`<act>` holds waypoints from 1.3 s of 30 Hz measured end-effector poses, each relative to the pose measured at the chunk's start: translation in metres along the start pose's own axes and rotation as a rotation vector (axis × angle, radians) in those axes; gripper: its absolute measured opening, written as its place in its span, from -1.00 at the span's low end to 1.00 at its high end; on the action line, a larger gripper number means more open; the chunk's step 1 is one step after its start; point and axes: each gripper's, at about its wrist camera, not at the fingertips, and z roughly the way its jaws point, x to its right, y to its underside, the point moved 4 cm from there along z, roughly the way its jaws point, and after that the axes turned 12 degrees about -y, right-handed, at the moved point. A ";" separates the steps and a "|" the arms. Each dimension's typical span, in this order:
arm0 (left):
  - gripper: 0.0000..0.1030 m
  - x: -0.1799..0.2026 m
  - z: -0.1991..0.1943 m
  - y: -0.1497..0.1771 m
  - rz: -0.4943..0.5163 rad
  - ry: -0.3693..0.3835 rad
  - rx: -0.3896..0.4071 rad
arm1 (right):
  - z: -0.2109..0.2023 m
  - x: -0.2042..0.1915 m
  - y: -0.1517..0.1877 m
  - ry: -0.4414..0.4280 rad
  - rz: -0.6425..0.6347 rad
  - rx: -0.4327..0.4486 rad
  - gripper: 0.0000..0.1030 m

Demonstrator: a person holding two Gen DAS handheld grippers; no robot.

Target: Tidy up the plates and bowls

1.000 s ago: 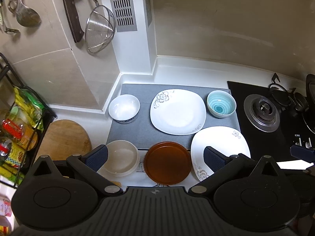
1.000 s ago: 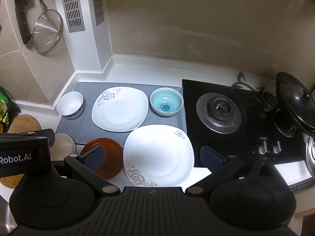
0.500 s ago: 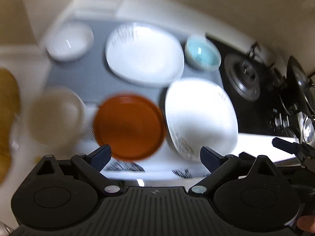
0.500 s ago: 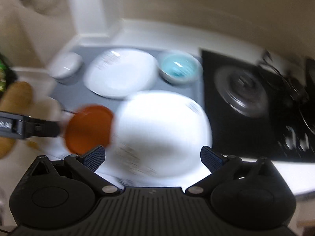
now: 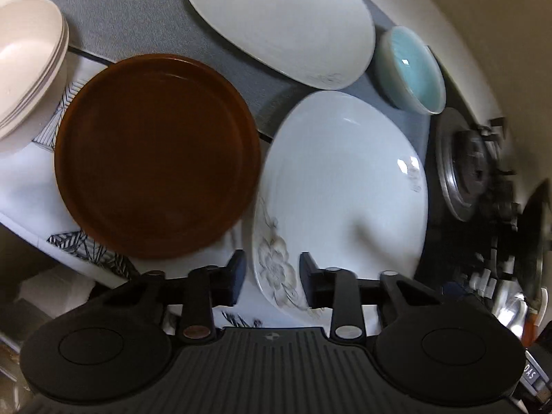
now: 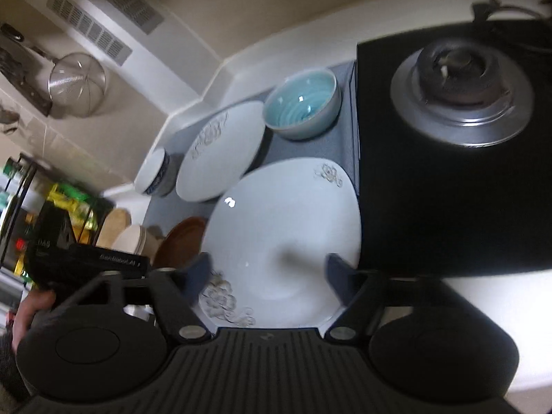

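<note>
A white square plate with a grey flower print (image 5: 345,179) (image 6: 286,220) lies near the counter's front edge, beside a brown round plate (image 5: 155,155) (image 6: 183,241). My left gripper (image 5: 272,276) points steeply down at the white plate's near-left rim. Its jaws are closing, and the flowered rim lies between them with a small gap at the left pad. My right gripper (image 6: 269,276) straddles the same plate's near edge, jaws closing but still wide apart. A second white plate (image 5: 283,17) (image 6: 220,151), a teal bowl (image 5: 410,69) (image 6: 300,103) and stacked cream bowls (image 5: 24,62) sit around.
A grey mat (image 5: 138,17) lies under the far dishes. A white bowl with a blue pattern (image 6: 153,172) stands at its far left. The black stove with a burner (image 6: 462,93) borders the plate on the right. A strainer (image 6: 77,84) hangs on the wall.
Both grippers have dropped toward the counter and tipped downward, closing in on the flowered white plate. Both pairs of jaws have narrowed, the left far more than the right.
</note>
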 end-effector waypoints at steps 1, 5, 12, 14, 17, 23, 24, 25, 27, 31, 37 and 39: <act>-0.44 0.001 0.004 -0.001 -0.005 -0.002 -0.007 | 0.002 0.009 -0.001 0.009 -0.002 -0.011 0.30; -0.44 -0.003 0.022 -0.007 -0.018 -0.009 -0.043 | 0.008 0.033 0.002 0.050 0.035 -0.012 -0.14; -0.11 -0.004 0.038 -0.025 0.005 0.126 -0.087 | 0.026 0.042 0.009 0.156 0.127 0.011 -0.58; -0.09 -0.005 0.039 -0.031 0.013 0.142 -0.089 | 0.031 0.041 0.007 0.183 0.121 0.010 -0.58; -0.19 -0.004 0.036 -0.029 0.075 0.135 -0.071 | 0.037 0.042 0.004 0.204 0.103 0.005 -0.58; -0.55 -0.009 0.024 -0.018 0.173 0.070 -0.023 | 0.019 0.049 0.008 0.160 0.176 0.033 -0.77; -0.55 -0.011 0.023 -0.018 0.173 0.072 -0.024 | 0.016 0.049 0.008 0.149 0.173 0.033 -0.79; -0.55 -0.009 0.024 -0.020 0.177 0.071 -0.027 | 0.015 0.050 0.008 0.134 0.172 0.030 -0.79; -0.53 -0.008 0.022 -0.024 0.192 0.061 -0.033 | 0.015 0.052 0.006 0.132 0.166 0.025 -0.78; -0.36 0.009 0.026 -0.039 0.230 0.025 -0.026 | 0.026 0.059 -0.001 0.110 0.202 0.020 -0.65; -0.38 0.014 0.021 -0.034 0.269 -0.001 0.028 | 0.028 0.060 0.004 0.098 0.221 0.026 -0.64; -0.37 0.019 0.018 -0.024 0.333 -0.012 0.034 | 0.021 0.058 0.005 0.102 0.205 0.037 -0.64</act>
